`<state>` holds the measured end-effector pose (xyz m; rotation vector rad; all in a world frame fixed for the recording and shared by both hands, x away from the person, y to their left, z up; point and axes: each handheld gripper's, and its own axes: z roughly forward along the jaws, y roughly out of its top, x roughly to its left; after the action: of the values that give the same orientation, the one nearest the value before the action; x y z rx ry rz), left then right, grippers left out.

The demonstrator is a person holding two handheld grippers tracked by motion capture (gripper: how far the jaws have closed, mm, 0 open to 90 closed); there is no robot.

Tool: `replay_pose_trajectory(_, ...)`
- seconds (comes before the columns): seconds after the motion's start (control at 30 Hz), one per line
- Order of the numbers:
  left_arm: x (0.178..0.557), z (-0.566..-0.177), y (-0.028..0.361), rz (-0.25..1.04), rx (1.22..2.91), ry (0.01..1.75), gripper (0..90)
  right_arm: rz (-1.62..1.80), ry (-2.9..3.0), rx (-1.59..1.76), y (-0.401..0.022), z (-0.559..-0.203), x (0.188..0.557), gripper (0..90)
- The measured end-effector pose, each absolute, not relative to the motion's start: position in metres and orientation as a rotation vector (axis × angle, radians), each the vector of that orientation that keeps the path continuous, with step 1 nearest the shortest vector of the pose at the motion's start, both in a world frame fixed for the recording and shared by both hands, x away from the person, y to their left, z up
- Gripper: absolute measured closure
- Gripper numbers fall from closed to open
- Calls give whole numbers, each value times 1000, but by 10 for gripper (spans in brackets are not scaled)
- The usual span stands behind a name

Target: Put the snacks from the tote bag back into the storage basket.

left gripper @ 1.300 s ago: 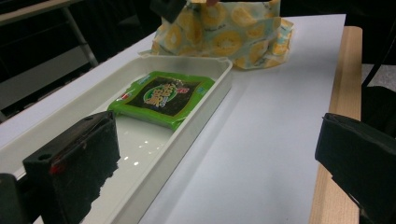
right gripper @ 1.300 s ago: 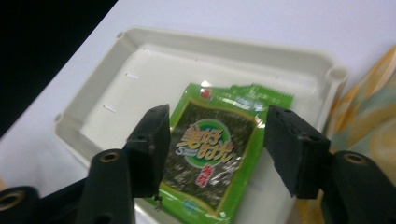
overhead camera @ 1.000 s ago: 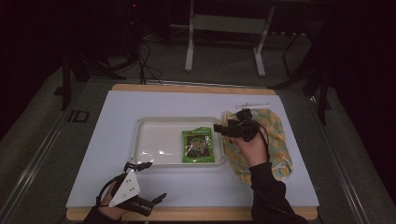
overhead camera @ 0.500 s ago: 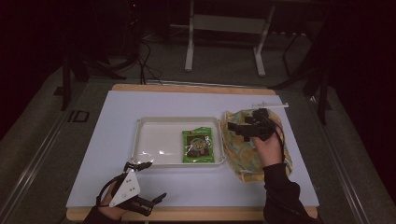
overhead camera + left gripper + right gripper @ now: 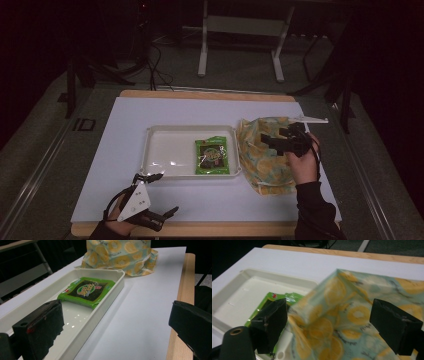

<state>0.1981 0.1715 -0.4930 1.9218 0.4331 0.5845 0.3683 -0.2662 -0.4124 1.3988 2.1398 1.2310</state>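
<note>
1. right claw (image 5: pixel 274 141) hovers over the lemon-print bag (image 5: pixel 265 155), at the right side of the table (image 5: pixel 200 200). jaws just been opening, now wide apart w/ nothing pinched between them.
2. in the right claw's own view (image 5: pixel 337 325) the bag (image 5: pixel 352 315) lies below & between the 2 black jaws; no pad presses on the cloth. pic is a bit blurred, so can't tell if a jaw brushes the fabric.
3. bag = yellow citrus slices on pale green, crumpled, lying flat-ish on the white table cover just beside the tray's (image 5: pixel 160 135) right wall. whether bag edge touches the tray rim: looks like it, not 100% sure.
4. green snack pack (image 5: pixel 211 156) lies flat in the white tray, at its right end, close to the bag side. rest of the tray floor bare.
5. left claw (image 5: pixel 159 194) sits low at the near-left table edge, pointing toward the tray's near-left corner. jaws wide, holding nothing.
6. left claw's own view (image 5: pixel 112 325): tray (image 5: pixel 110 300) runs away from the cam, snack pack (image 5: pixel 87 291) at its far end, bag (image 5: pixel 120 255) bunched up behind it. wooden table edge at the right.
7. person's dark sleeve (image 5: pixel 312 210) comes in bottom right.
</note>
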Motion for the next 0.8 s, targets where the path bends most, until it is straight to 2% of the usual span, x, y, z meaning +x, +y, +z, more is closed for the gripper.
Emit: replay_pose_trajectory(0.8, 198, -493, 171, 586, 1926, 434, 3, 1179, 1989, 1454, -319, -442, 336, 142)
